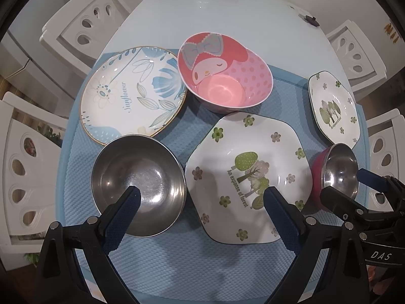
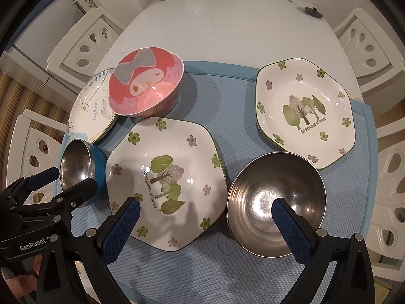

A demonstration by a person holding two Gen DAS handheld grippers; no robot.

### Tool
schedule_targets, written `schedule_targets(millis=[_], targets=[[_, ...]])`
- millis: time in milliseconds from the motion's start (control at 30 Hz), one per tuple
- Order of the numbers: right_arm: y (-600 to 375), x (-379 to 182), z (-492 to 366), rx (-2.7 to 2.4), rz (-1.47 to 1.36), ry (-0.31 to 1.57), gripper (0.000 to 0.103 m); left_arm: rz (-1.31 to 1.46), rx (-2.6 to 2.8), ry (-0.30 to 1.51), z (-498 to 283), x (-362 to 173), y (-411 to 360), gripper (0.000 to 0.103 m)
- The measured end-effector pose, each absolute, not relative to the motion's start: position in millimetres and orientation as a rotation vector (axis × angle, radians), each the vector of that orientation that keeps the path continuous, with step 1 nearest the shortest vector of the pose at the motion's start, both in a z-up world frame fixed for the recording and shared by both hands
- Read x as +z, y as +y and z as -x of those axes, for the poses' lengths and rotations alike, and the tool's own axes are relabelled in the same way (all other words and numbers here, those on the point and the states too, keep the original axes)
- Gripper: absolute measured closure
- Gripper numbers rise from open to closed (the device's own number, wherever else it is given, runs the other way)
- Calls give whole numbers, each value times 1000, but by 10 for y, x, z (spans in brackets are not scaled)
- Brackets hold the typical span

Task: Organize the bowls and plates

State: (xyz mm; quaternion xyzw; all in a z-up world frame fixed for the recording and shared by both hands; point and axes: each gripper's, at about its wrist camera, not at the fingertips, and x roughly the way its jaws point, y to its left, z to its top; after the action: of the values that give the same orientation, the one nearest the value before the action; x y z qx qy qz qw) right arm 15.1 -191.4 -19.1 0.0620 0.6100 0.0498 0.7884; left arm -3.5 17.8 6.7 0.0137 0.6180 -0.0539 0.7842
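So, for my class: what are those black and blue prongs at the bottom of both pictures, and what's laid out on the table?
They are two hand-held grippers, each carrying its own camera. The left gripper and right gripper both stand open, holding nothing. On the blue mat sit a round Sunflower plate, a pink cartoon bowl, two forest plates, near and far, and two steel bowls, one blue outside, one pink outside.
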Motion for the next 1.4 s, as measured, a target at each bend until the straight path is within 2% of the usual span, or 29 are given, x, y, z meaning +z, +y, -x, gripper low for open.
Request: schedule_targets(millis=[600, 800, 967, 1400], targets=[[-1917, -142, -134, 140, -153, 1296, 0, 34, -58, 1353, 8, 84, 395, 6], [-1708, 62, -126, 248, -210, 1257, 0, 100, -41, 1333, -65, 193, 844, 6], [-1276, 165, -281, 341, -229, 1241, 0, 50, 39, 1291, -181, 251, 1278, 6], [-548, -101, -893, 398, -558, 1250, 0, 104, 65, 1281, -710, 11, 2043, 6]])
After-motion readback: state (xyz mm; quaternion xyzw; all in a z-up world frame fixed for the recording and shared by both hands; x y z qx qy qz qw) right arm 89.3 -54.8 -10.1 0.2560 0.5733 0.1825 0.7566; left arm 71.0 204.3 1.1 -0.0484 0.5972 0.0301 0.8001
